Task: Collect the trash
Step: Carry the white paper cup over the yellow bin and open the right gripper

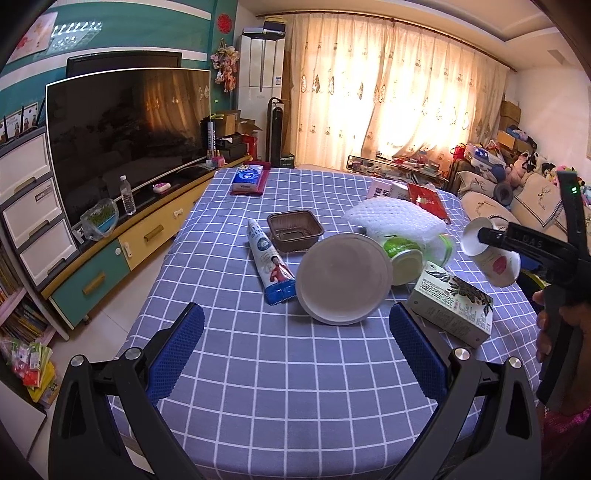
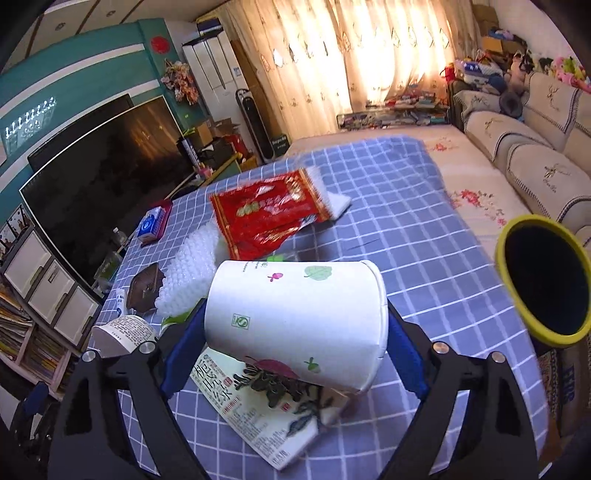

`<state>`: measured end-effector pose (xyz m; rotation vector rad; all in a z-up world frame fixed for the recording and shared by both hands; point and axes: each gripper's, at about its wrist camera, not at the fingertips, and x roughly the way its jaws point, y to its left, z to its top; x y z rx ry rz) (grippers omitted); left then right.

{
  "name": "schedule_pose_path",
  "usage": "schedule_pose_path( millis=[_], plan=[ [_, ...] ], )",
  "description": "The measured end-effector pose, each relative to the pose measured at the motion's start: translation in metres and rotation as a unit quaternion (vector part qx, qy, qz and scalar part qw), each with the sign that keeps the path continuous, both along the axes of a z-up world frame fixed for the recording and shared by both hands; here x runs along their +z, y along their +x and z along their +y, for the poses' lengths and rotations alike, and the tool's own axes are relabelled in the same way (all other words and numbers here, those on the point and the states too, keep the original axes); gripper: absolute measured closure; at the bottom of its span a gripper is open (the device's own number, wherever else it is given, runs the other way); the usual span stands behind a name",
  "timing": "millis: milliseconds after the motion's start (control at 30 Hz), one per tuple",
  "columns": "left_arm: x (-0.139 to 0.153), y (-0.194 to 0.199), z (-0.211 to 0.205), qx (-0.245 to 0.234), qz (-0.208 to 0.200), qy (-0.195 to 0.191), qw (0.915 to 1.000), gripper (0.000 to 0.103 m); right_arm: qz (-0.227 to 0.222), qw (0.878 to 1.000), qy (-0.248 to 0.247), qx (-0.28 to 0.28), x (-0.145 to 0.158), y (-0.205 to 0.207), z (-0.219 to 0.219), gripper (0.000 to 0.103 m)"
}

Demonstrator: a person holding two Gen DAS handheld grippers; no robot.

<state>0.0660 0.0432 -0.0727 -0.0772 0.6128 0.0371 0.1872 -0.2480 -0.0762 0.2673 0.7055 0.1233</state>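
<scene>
1. A white paper cup is clamped on its side by the right tongs, lifted above the counter w/ checked blue cloth.
2. Left tongs are spread apart, nothing held (low over the cloth).
3. A yellow-rimmed bin is seen at right, near the cup.
4. A tea carton lies under the cup.

Ahead of the left gripper, sunlight is glowing through long cream embroidered curtains hanging across the far wall, beside a tall white standing air conditioner. Off to its left, a large dark flat television is sitting on a low yellow-and-teal cabinet against the teal striped wall. To the right, a beige cloth-covered sofa is running along the wall.
</scene>
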Motion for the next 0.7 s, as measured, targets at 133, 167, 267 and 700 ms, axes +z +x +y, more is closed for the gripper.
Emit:
schedule_pose_path(
  millis=[133,167,267,700],
  plan=[
    [0.0,-0.001,-0.005,-0.006,0.002,0.004,1.0,0.004,-0.032,0.998,-0.023,-0.045,0.015,-0.017,-0.032,0.02],
    [0.0,-0.001,-0.007,-0.007,0.002,0.005,1.0,0.004,-0.039,0.997,-0.029,-0.062,0.018,-0.019,-0.045,0.02],
    [-0.001,-0.001,-0.011,-0.009,0.005,0.009,0.9999,0.004,-0.044,0.99,-0.044,-0.124,0.022,-0.023,-0.093,0.019],
    [-0.002,0.016,-0.041,-0.016,0.023,0.033,0.9991,0.004,0.101,0.962,-0.088,-0.238,-0.059,0.028,-0.247,0.02]
  ],
)
